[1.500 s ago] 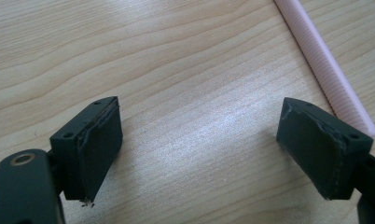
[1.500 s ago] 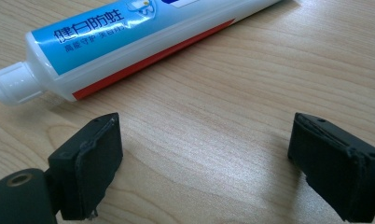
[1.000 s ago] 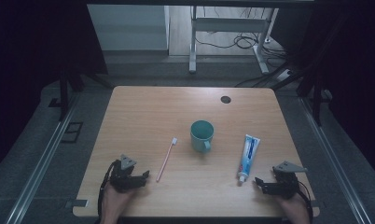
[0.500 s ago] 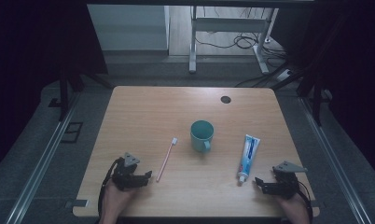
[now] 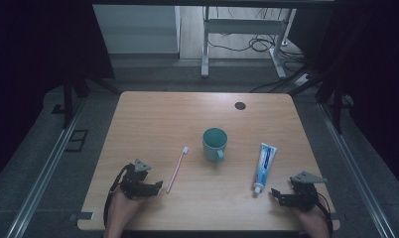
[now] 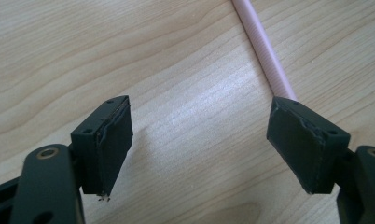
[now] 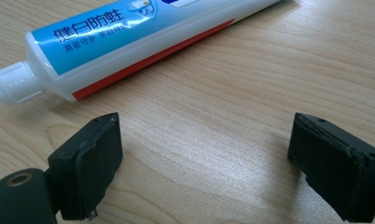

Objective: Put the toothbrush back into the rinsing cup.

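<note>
High view shows your left gripper (image 5: 158, 185) with jaws apart, empty, just beside the pink toothbrush (image 5: 177, 168) handle's near end. Mid-table stands the teal cup (image 5: 215, 144). Your right gripper (image 5: 276, 193), also spread and empty, sits near the toothpaste tube (image 5: 264, 166) cap.

We've got both hands low at the near table edge. Our left gripper (image 5: 158, 186) lies level, pointing right, jaws apart with nothing between. Our right gripper (image 5: 274, 194) points left, jaws wide and empty.
</note>
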`<action>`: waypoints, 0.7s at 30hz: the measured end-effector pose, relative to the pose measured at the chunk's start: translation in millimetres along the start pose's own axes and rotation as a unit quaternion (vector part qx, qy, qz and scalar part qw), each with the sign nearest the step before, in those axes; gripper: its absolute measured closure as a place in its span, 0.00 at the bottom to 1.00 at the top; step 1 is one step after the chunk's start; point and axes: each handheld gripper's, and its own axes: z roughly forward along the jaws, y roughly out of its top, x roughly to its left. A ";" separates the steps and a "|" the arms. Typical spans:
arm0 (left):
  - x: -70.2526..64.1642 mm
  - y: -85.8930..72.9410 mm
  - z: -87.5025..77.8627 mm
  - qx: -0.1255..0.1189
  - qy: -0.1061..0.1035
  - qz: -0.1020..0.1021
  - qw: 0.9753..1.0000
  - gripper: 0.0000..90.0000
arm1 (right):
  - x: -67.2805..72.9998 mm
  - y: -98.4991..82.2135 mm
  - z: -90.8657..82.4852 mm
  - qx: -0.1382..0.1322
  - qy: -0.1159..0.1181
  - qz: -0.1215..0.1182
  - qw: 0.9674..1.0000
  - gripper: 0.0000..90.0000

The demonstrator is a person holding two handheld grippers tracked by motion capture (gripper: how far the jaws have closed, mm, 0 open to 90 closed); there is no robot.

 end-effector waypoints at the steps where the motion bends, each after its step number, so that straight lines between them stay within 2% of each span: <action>1: -0.6 2.5 0.0 0.002 0.000 0.003 1.000 0.25 | 0.0 0.0 0.0 0.000 0.000 0.000 1.000 0.11; 7: -2.2 14.0 3.1 0.026 -0.004 0.025 0.999 0.25 | 0.0 0.0 0.0 0.000 0.000 0.000 1.000 0.11; 10: -2.6 19.7 6.4 0.042 -0.006 0.030 0.999 0.25 | 0.0 0.0 0.0 0.000 0.000 0.000 1.000 0.11; 21: -1.1 41.4 14.6 0.086 -0.013 0.031 0.996 0.27 | 0.0 0.0 0.0 0.000 0.000 0.000 1.000 0.11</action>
